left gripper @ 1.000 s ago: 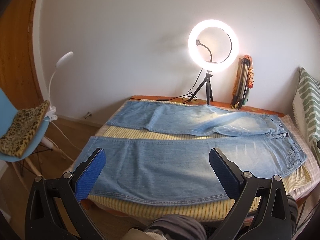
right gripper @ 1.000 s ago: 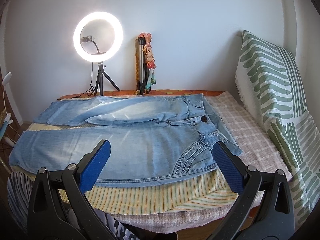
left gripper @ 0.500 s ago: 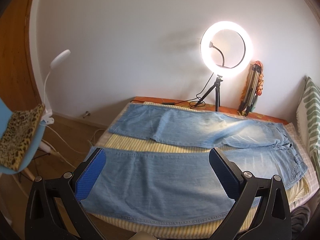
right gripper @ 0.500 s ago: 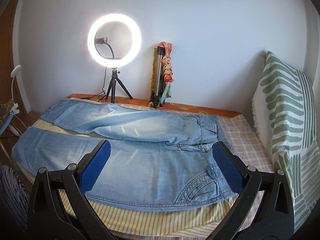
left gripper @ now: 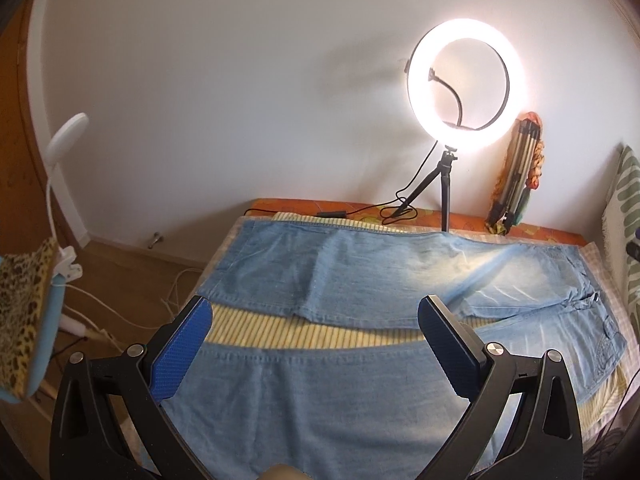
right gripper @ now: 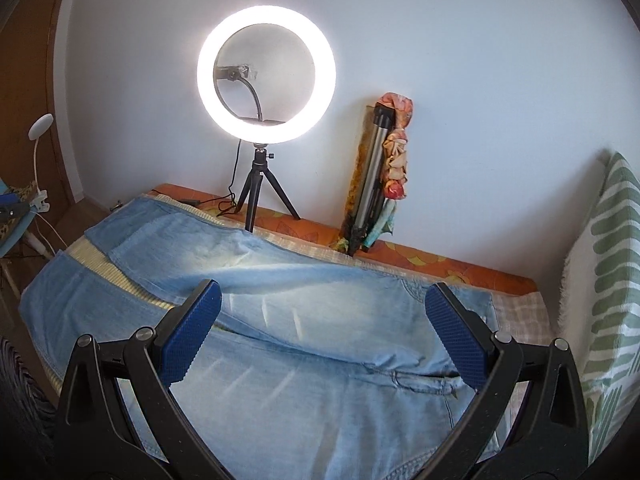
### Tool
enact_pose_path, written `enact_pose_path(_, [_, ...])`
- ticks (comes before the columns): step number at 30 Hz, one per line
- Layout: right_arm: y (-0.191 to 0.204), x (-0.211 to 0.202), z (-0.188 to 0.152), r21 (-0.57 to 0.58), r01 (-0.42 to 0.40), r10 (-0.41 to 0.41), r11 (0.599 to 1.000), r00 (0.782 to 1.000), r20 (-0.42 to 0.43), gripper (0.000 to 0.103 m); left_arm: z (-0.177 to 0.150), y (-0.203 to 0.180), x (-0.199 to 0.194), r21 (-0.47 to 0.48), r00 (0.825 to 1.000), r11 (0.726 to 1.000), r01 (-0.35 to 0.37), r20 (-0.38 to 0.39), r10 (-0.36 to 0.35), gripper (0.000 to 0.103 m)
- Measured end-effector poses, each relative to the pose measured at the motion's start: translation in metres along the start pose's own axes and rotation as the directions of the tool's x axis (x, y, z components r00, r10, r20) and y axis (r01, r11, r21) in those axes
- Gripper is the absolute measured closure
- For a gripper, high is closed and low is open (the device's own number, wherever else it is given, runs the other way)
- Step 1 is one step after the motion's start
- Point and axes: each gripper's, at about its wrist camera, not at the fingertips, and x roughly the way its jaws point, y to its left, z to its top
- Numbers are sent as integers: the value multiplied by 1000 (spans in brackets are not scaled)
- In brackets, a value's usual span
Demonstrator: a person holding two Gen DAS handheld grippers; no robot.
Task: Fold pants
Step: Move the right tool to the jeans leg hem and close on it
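Light blue jeans [left gripper: 360, 280] lie spread flat on a striped cloth [left gripper: 304, 332] on the bed, legs apart, waist to the right. My left gripper [left gripper: 314, 344] is open and empty, above the near leg close to the leg ends. My right gripper [right gripper: 324, 332] is open and empty, above the jeans [right gripper: 320, 360] near the crotch and waist end. A button fly [right gripper: 420, 380] shows by its right finger.
A lit ring light on a small tripod [left gripper: 464, 88] and a folded tripod with a scarf [left gripper: 516, 176] stand at the far edge by the wall. A green patterned pillow [right gripper: 600, 300] is at right. A chair with a clip lamp [left gripper: 40, 280] stands at left.
Both grippers have moved forward and lower over the jeans, the left one drifting toward the leg ends. Both stay open. The jeans have not moved.
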Motion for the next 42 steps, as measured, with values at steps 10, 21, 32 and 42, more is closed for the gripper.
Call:
enact_pose_path(10, [-1,110,29,-88,-127,124,988,991,-42,0,28,-2,79,-4,995,999,32,-92,-33,1])
enact_pose_path(21, [13,240,31,-195,-284,241,939,945,-221,13,25,-16,186,-5,966,999,46,-254,-46,2])
enact_pose_path(32, [40,348,21,-196,-507,403,839,823,-401,31,8,-25,253,29,942,997,67,-331,-54,3])
enact_pose_path(42, [50,396,14,-178,-582,443,793,753,-487,41,-2,-9,289,-40,927,996,80,-364,-89,7])
